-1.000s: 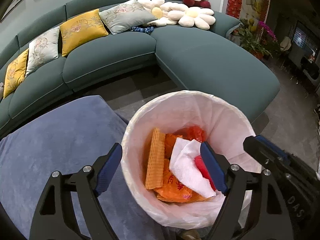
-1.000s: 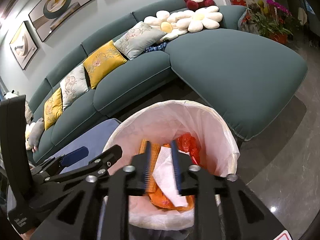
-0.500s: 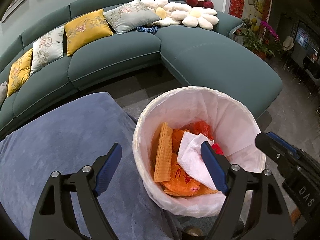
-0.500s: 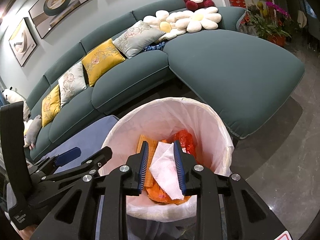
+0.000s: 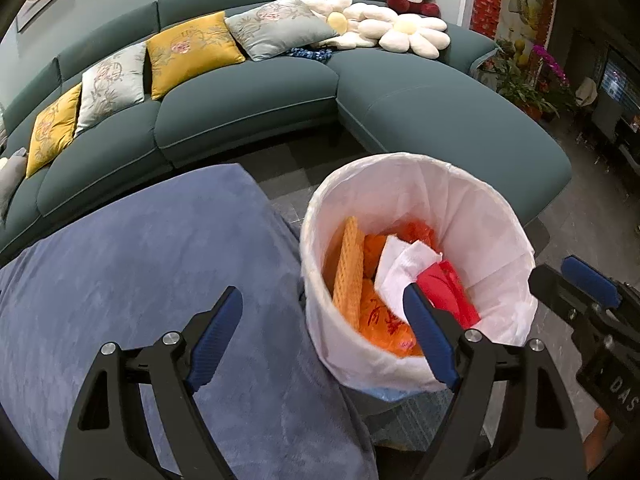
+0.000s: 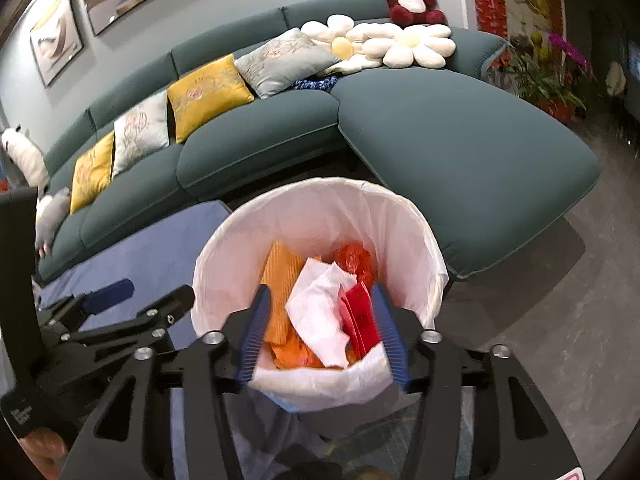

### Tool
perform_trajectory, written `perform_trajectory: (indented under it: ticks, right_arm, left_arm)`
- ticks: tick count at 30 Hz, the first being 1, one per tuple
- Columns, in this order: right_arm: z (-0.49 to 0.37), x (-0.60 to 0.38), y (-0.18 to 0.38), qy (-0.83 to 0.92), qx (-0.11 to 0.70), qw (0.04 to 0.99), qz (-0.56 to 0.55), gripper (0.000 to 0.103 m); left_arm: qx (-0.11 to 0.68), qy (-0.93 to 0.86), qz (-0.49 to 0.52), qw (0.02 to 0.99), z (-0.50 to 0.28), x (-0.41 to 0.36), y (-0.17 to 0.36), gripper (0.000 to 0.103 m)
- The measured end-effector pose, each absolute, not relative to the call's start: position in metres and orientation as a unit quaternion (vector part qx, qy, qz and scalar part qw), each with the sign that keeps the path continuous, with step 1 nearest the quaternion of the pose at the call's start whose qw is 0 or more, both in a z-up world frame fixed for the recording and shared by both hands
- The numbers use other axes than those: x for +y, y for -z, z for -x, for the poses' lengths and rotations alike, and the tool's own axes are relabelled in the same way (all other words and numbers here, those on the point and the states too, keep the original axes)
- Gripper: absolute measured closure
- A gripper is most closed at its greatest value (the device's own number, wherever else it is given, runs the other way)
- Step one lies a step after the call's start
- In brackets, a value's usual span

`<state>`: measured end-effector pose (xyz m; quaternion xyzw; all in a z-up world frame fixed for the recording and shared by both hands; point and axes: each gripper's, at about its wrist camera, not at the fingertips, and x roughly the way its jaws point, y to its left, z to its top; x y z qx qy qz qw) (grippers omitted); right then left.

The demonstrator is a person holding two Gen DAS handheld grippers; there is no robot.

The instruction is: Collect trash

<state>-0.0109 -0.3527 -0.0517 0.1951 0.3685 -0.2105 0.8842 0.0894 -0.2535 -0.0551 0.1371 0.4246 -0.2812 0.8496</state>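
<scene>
The trash lies in the lined bin (image 6: 320,216), below and just ahead of the right gripper (image 6: 320,328), whose jaws are opening over the near rim with nothing pinched between them. In the lower centre of the right wrist view the white crumpled tissue (image 6: 320,312) sits loose on top of the heap, its long axis running from the near rim up towards the middle of the frame, with a red packet (image 6: 362,312) touching its right side and orange wrappers (image 6: 280,268) under and left of it (all of it looks already dropped in).

The left gripper (image 5: 322,336) hangs with jaws spread wide and empty. In its own view one finger is over the blue cloth-covered bench (image 5: 132,248) at lower left and the other over the bin's near rim. The right gripper is the nearer to the trash.

Beyond the bin, across the upper frame, runs the green sofa (image 6: 460,148), and I see no stray rubbish there.
</scene>
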Motion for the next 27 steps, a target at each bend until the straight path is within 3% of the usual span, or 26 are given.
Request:
perform_trajectory:
  ticks: [2, 4, 16, 27]
  right_arm:
    - [0.012, -0.348, 0.051, 0.212, 0.373, 0.884, -0.185, 0.044]
    - [0.014, -0.344, 0.051, 0.211, 0.38, 0.883, -0.179, 0.036]
    - [0.022, -0.321, 0.042, 0.222, 0.405, 0.879, -0.12, 0.019]
    - [0.027, -0.317, 0.044, 0.221, 0.406, 0.878, -0.125, 0.018]
  left_arm:
    - [0.428, 0.277, -0.133, 0.85, -0.089, -0.248, 0.055, 0.024]
    - [0.43, 0.269, -0.129, 0.852, -0.087, -0.244, 0.056, 0.016]
    - [0.435, 0.24, -0.11, 0.861, -0.073, -0.221, 0.056, 0.012]
    - [0.444, 0.233, -0.11, 0.858, -0.067, -0.216, 0.063, 0.011]
